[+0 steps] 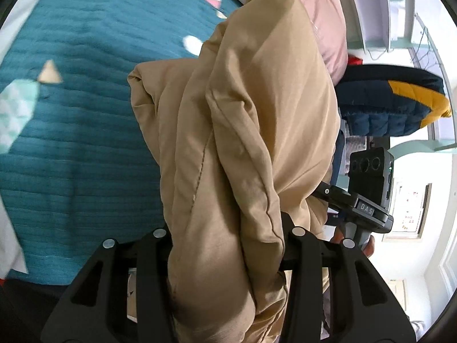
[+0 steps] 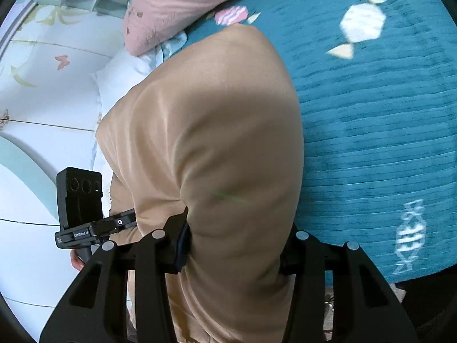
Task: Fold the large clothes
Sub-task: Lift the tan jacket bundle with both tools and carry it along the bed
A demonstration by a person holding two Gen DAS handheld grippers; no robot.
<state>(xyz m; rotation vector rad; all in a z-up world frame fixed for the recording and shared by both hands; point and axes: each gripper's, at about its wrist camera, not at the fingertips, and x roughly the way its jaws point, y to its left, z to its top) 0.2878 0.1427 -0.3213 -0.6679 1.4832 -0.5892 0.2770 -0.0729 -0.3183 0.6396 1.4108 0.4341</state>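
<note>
Both claws are clamped on the tan garment (image 1: 228, 143): the left gripper (image 1: 228, 245) and the right gripper (image 2: 234, 251) each pinch a thick bunch, which fills mid-frame above the teal bed (image 1: 71, 143). To fold well, I'd keep both grips level and apart so the cloth hangs flat before laying it down.

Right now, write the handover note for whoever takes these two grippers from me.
Left gripper: shut on the tan garment, bunched fabric between the jaws.
Right gripper: shut on the same tan garment.
The garment hangs lifted over the teal bedspread; pink pillow at the head of the bed, a navy and yellow jacket off to the side.
Done: garment picked up with both grippers.
Left: no tidy fold visible yet; lay it flat and fold it.
</note>
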